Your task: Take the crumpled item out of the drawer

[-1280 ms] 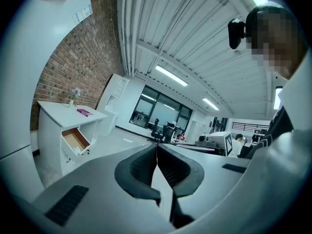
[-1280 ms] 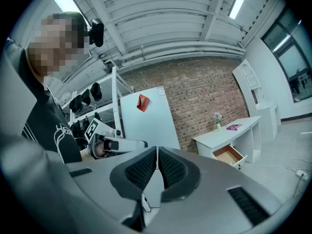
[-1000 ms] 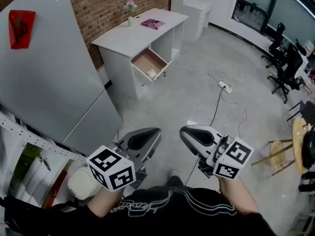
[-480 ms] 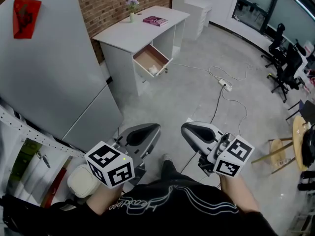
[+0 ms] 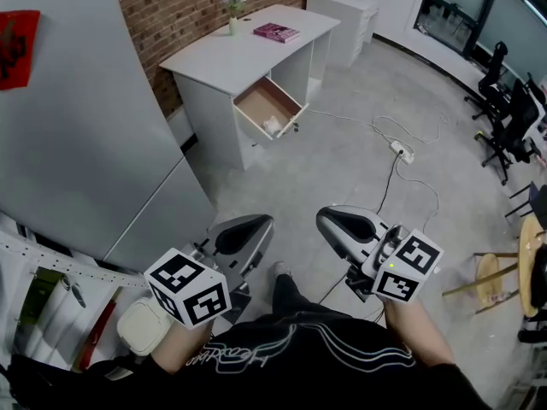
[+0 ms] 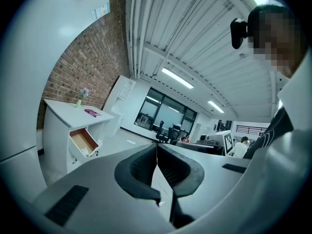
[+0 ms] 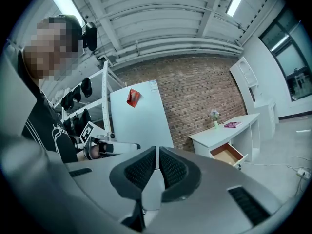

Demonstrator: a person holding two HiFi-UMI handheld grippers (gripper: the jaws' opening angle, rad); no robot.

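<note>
At your far left a tall grey panel (image 5: 85,135) carries a red sheet (image 5: 13,58), with the brick wall (image 5: 197,7) beside it. Your left tool (image 5: 259,227) is held low in front of you, its jaws pressed together with nothing between them.

Ahead, well apart from both tools, stands the white desk (image 5: 214,58), with a small vase of flowers (image 5: 232,8) and a pink book (image 5: 276,32) on top. Its drawer (image 5: 259,103) hangs open. The crumpled item (image 5: 273,126) lies inside, near the drawer's front.

Grey floor (image 5: 299,178) lies between you and the drawer. A cable (image 5: 342,118) trails from the desk to a power strip (image 5: 399,150), right of that line. Your right tool (image 5: 330,222) is likewise pressed together and empty. Office chairs (image 5: 508,109) stand at the far right.

Against a second ago, the desk shows slightly larger and the red sheet has slid to the picture's left edge. Your shoe (image 5: 278,271) has come forward between the tools. Both tools' jaws are pressed together as before.
</note>
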